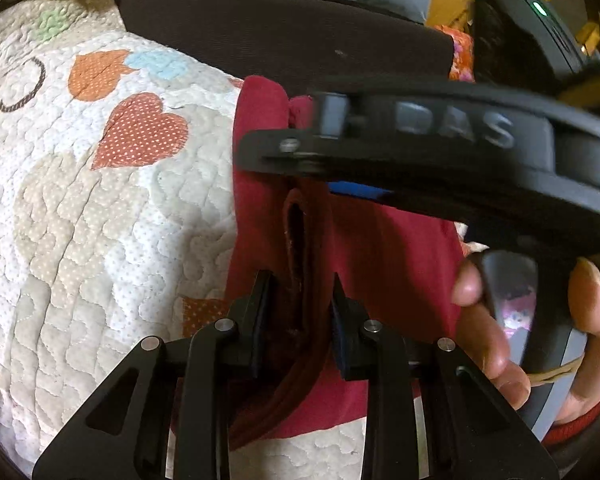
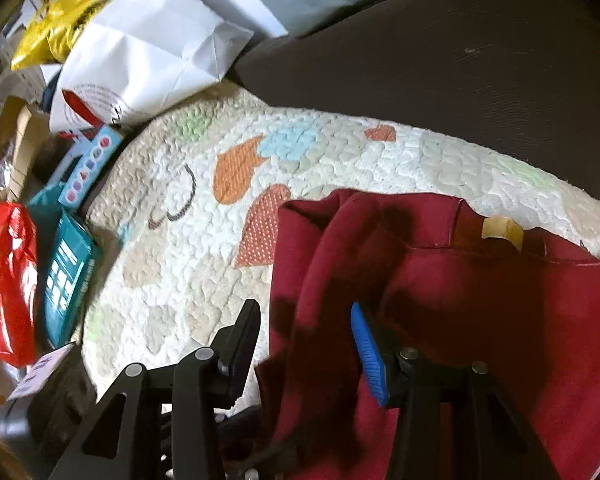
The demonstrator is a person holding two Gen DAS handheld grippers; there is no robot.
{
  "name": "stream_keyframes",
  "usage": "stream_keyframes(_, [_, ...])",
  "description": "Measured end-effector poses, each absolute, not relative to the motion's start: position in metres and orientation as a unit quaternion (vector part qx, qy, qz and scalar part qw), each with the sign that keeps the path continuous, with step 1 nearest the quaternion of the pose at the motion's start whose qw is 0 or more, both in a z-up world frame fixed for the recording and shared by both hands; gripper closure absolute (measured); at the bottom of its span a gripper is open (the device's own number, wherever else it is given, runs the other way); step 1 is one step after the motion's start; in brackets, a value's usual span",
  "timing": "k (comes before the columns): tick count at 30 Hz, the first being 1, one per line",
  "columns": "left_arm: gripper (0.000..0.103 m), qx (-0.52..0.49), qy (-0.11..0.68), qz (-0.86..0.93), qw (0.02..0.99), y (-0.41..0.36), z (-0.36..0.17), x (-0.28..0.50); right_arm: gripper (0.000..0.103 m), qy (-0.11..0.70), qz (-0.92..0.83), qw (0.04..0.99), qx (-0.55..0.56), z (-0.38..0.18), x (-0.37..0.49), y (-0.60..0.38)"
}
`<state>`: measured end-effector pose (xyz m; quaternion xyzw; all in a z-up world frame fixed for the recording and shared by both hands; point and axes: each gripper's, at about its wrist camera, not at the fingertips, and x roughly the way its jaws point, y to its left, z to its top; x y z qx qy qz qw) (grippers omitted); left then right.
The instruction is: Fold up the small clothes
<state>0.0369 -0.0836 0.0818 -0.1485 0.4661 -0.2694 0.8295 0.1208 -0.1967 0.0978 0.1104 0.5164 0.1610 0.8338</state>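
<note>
The dark red garment (image 1: 379, 240) lies on a quilt with hearts (image 1: 100, 200), which looks like a bed cover; in the left wrist view it fills the middle and lower right of the frame, and in the right wrist view it fills the lower right. The left gripper (image 1: 301, 312) sits at the bottom middle of its frame; its fingers are only a little way apart and a thick folded edge of the red cloth runs up between them, so they look closed on that fold; I think this hold is there to lift the edge and turn it over for a fold. The right gripper (image 2: 303, 352) is at the bottom middle of its own frame; its fingers are about half open; the black one hangs over the quilt and the blue one (image 2: 367, 356) over the red cloth; the cloth's left edge lies between them, but nothing is pinched; I think it is spread like that to be ready for the next grab. In the left view the right gripper's body crosses the right side of the frame, with a hand (image 1: 499, 320) wrapped around its handle at lower right.

That black body hides a big part of the garment; it is blurry too. I cannot tell what kind of clothing this is. A tan tag (image 2: 501, 232) shows near its top edge at right; the writing cannot be made out. The white bag (image 2: 152, 52) and boxes at upper left are cut off.
</note>
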Motion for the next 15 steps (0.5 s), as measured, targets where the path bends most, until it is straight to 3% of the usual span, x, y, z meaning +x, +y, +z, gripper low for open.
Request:
stream_keyframes(5, [0.077, -0.141, 0.473, -0.260, 0.830, -0.093, 0.083, 0.038, 0.058, 0.528, 0.170, 0.828, 0.078, 0.089, 0.124, -0.183])
stream_keyframes(6, [0.077, -0.139, 0.476, -0.256, 0.830, -0.091, 0.084, 0.038, 0.069, 0.527, 0.167, 0.831, 0.067, 0.088, 0.124, -0.182])
stream_keyframes(8, [0.077, -0.136, 0.481, -0.256, 0.827, -0.085, 0.087, 0.035, 0.079, 0.516, 0.167, 0.839, 0.053, 0.086, 0.120, -0.184])
stream_keyframes(12, [0.044, -0.099, 0.478, -0.247, 0.837, -0.080, 0.103, 0.025, 0.088, 0.493, 0.161, 0.853, 0.053, 0.091, 0.111, -0.198])
stream_keyframes(13, [0.038, -0.089, 0.467, -0.242, 0.846, -0.078, 0.108, 0.022, 0.088, 0.490, 0.160, 0.855, 0.058, 0.092, 0.111, -0.201])
stream_keyframes(15, [0.038, -0.085, 0.456, -0.236, 0.854, -0.073, 0.114, 0.020, 0.089, 0.485, 0.160, 0.856, 0.078, 0.092, 0.110, -0.210])
